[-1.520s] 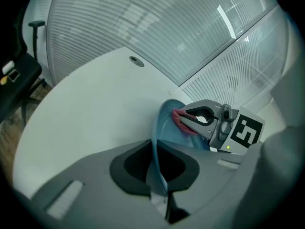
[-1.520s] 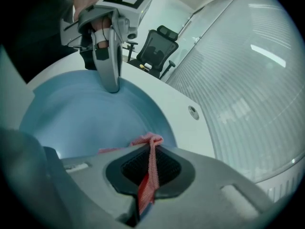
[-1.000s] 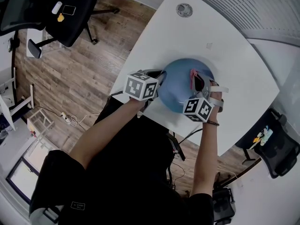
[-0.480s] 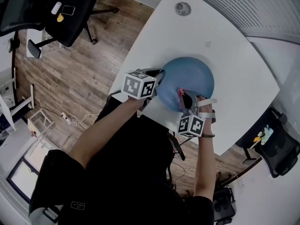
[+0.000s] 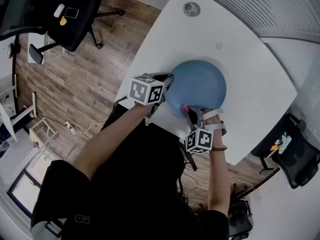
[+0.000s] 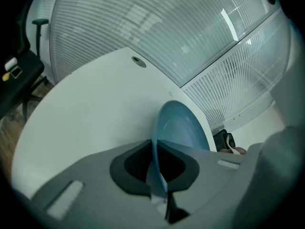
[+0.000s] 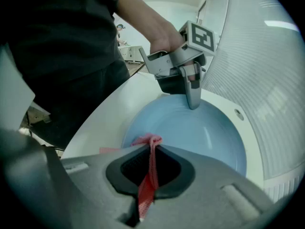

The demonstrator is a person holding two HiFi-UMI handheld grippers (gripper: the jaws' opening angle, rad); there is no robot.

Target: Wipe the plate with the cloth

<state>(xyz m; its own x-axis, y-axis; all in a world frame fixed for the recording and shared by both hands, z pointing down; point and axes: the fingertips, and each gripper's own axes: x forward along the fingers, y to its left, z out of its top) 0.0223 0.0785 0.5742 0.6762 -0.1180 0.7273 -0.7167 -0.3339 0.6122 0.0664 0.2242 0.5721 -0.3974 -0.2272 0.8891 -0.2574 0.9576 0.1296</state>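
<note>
On a white table (image 5: 240, 59) above wood floor (image 5: 75, 74), left gripper (image 5: 168, 80) jaws clamp the plate (image 5: 202, 86), right gripper (image 5: 193, 115) jaws pinch cloth (image 7: 152, 161).

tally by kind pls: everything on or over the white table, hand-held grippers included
blue plate: 1
pink cloth: 1
hand-held grippers: 2 (left hand-held gripper on the plate rim, right hand-held gripper on the cloth)
cable grommet: 1
Total: 5

L gripper (image 5: 169, 84) jaws clamped, angled down-fwd; R gripper (image 5: 191, 115) jaws clamped, pointing steeply down.
</note>
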